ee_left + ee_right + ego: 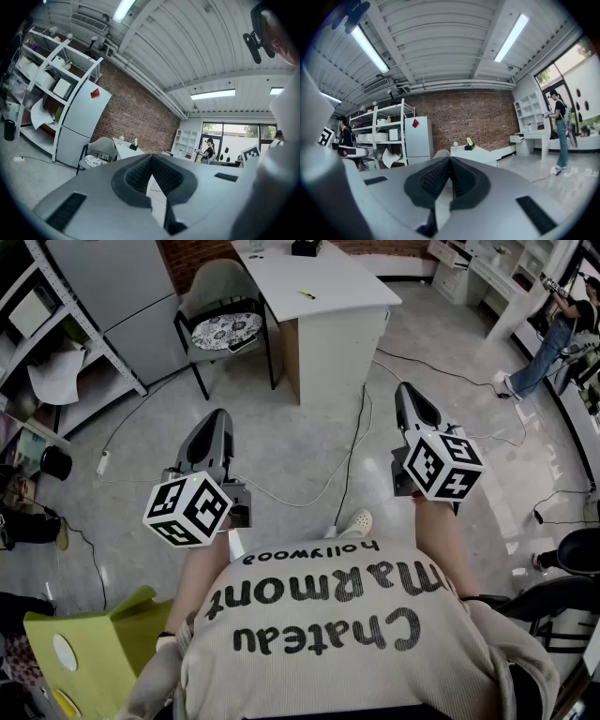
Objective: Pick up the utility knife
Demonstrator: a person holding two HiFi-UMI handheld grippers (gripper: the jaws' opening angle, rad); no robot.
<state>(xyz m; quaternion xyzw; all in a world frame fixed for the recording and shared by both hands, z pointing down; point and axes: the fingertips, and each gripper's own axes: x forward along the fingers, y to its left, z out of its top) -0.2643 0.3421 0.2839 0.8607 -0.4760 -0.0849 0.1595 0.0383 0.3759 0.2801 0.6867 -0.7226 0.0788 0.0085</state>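
A small yellow utility knife (307,294) lies on the white table (328,287) a few steps ahead of me. I hold both grippers level at waist height, far short of the table. The left gripper (222,415) is shut with nothing between its pads, and the left gripper view shows its jaws (152,157) meeting at the tip. The right gripper (405,388) is also shut and empty, its pads (450,159) pressed together. Each gripper view shows the table (123,146) (476,152) in the distance, but the knife is too small to make out there.
A chair with a patterned cushion (225,329) stands left of the table. A white fridge (122,287) and shelving (37,352) line the left wall. Cables (347,456) run across the floor. A yellow-green box (94,643) sits at my lower left. A person (553,334) stands far right.
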